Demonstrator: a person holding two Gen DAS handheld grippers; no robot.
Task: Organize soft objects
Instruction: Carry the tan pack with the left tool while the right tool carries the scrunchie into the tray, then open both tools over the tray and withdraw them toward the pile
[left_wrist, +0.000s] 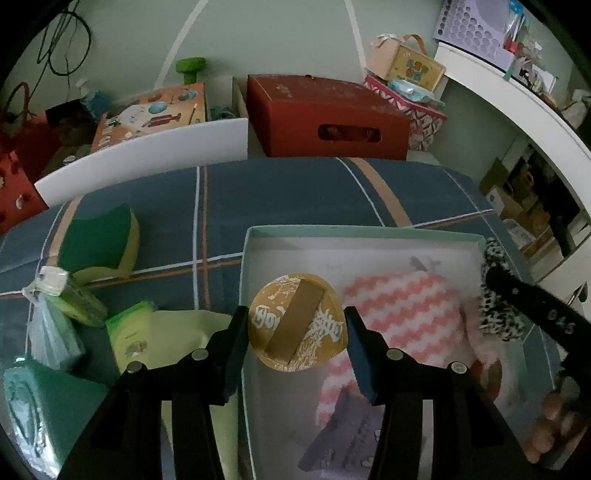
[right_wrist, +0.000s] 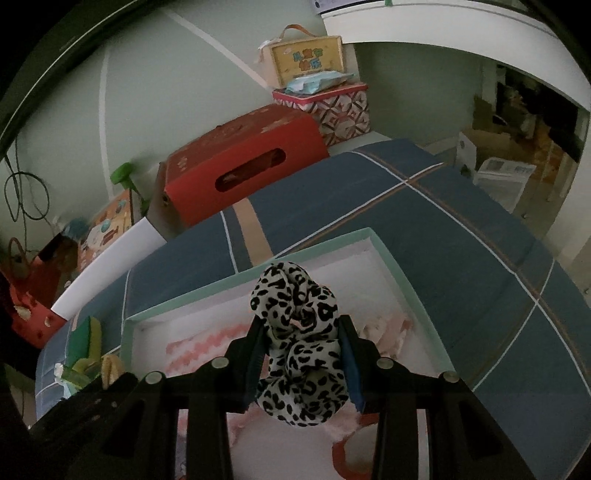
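While held over the box:
Left gripper: clamped on gold round puff, above box near edge.
Right gripper: clamped on spotted scrunchie, above box interior.
Sponge: left of box, on blanket.

Your round gold puff with its tan strap, held over the box, your leopard-print scrunchie bunched above it too — a pink zigzag cloth lying flat inside.
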